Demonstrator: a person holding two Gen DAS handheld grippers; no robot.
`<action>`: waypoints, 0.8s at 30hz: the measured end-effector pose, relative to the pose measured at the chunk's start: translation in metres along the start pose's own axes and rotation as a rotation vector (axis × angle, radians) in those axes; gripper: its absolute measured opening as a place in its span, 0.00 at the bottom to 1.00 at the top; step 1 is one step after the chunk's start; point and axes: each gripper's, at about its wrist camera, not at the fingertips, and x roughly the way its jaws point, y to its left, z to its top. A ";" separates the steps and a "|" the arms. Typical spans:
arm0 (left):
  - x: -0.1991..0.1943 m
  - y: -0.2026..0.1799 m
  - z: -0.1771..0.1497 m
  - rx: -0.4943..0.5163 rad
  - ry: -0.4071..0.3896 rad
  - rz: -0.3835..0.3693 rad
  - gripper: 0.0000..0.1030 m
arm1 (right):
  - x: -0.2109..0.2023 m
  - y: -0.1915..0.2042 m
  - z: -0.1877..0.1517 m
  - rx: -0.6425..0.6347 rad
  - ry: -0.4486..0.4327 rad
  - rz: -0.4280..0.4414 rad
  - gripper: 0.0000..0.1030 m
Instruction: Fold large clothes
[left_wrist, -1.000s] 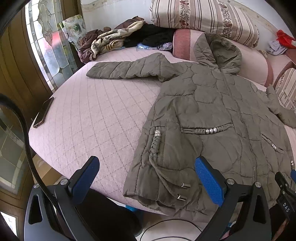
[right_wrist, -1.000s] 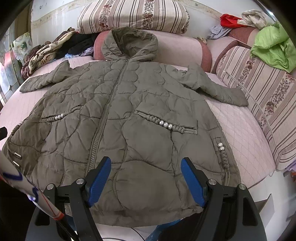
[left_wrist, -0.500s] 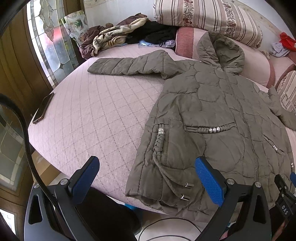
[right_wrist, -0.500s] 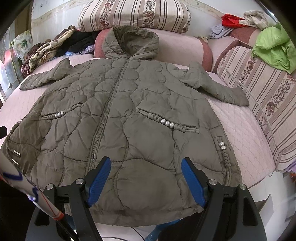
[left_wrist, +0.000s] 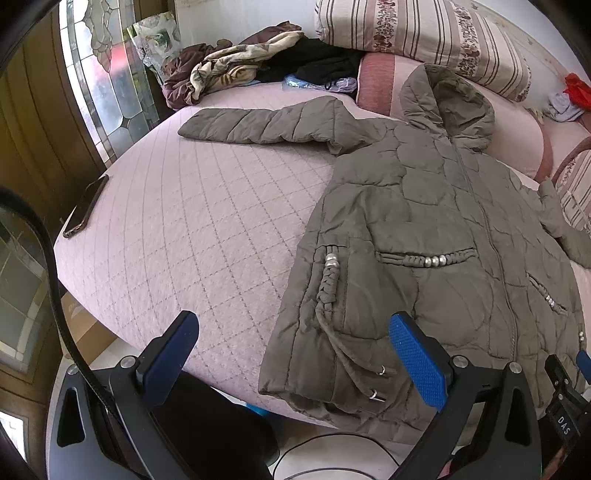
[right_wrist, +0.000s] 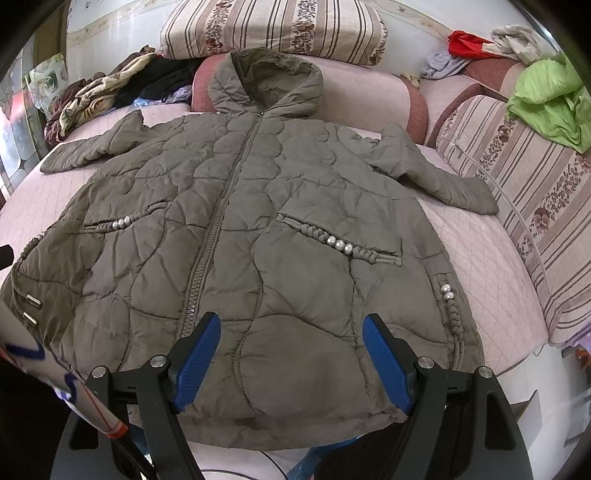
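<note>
An olive quilted hooded jacket (right_wrist: 280, 229) lies front up and zipped on the pink quilted bed (left_wrist: 177, 229), sleeves spread out to both sides, hood against the pillows. It also shows in the left wrist view (left_wrist: 424, 229). My left gripper (left_wrist: 291, 354) is open and empty, above the jacket's lower left hem corner at the bed's near edge. My right gripper (right_wrist: 291, 362) is open and empty, above the middle of the jacket's bottom hem.
A dark phone (left_wrist: 85, 205) lies at the bed's left edge. A heap of clothes (left_wrist: 258, 66) sits at the back left. Striped pillows (right_wrist: 273, 26) line the back and right, with a green garment (right_wrist: 550, 99) and other clothes on them. A window stands at left.
Both grippers have moved slightly forward and up over the hem. The jacket has not moved. Both grippers stay open.
</note>
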 end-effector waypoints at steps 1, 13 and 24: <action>0.000 0.001 0.000 -0.002 0.000 0.000 1.00 | 0.000 0.001 0.000 -0.002 0.001 0.000 0.81; 0.015 0.027 0.015 -0.049 -0.001 0.044 1.00 | -0.001 0.010 0.009 -0.035 -0.009 -0.011 0.82; 0.047 0.055 0.046 -0.074 -0.021 0.122 1.00 | 0.006 0.019 0.028 -0.058 -0.018 -0.020 0.82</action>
